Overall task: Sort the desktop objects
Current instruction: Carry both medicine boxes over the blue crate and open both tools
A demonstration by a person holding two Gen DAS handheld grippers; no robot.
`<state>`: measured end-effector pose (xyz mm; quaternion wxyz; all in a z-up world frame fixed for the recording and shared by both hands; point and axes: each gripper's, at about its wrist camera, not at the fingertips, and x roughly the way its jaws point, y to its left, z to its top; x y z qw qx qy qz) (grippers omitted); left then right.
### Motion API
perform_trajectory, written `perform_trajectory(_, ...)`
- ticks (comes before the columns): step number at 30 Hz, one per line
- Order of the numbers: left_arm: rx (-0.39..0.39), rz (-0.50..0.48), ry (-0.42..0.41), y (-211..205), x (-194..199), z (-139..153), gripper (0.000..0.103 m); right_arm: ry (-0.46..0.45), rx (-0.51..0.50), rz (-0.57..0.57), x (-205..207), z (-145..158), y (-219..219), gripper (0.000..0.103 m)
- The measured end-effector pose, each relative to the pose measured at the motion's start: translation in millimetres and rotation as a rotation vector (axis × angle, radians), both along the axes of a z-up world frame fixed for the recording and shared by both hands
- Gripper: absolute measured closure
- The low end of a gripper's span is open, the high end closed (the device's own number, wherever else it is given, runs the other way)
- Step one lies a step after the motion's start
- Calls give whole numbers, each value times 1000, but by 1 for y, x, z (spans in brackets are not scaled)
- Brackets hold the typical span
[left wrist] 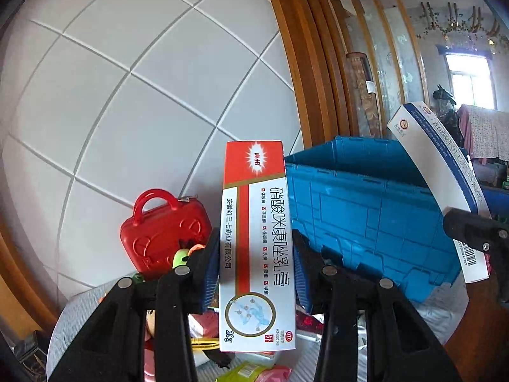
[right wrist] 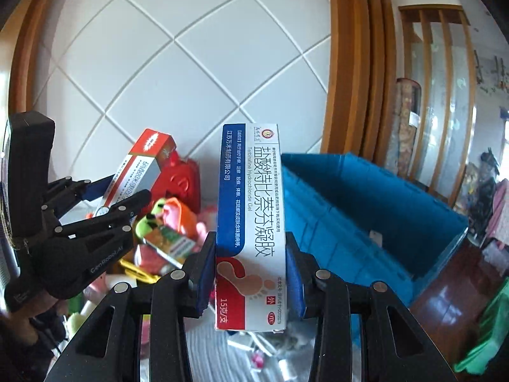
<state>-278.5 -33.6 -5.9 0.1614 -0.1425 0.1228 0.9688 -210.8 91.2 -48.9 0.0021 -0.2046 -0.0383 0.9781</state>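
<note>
My left gripper (left wrist: 256, 264) is clamped on a red and white box (left wrist: 256, 242), a long, flat-sided cardboard carton held upright between blue ribbed pads. Its glossy face carries a red band with a white starburst at the top, black Chinese lettering down the middle, a gold-ringed circle near the bottom and the mark 20g.

My right gripper (right wrist: 251, 273) grips a blue and white box (right wrist: 249, 222) the same way, upright, pinched low on both sides. This carton has a blue panel, a red corner with a pale footprint picture, and the printed words Terbinafine Hydrochloride Gel.

Both boxes are lifted above the table (left wrist: 63, 324), which has a grey, finely ribbed surface.

Just right of each box sits a blue crate (left wrist: 375, 210), hard moulded plastic with ribbed walls and an open top. In the right view its inside shows bare walls.

Behind and to the left lies a red case (left wrist: 165, 232), shiny, rounded, with an arched handle. Below the grippers is a heap of small toys and packets (right wrist: 165, 232), pink, green, orange and yellow, crowded together and partly hidden by the black gripper arms.

A white wall (left wrist: 143, 95) with diagonal grooves stands behind everything.
</note>
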Motion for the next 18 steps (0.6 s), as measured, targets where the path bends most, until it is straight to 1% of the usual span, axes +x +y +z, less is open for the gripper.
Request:
perform_trajectory(6,-13,28,47,50,-6,18,63,64,-20,14,-6,27,56,64)
perform_trajectory(11,-15,52,62,110,-11,31,63,110,-16,32,-8,50,121,64)
perform_trajectory(14,-16,44,66,151,-14,42,63,116,-7,23,-17,60,165,64)
perform_trajectory(18,-14,27,73,198,-20,58,63,105,-2,5,-40,68,226,64)
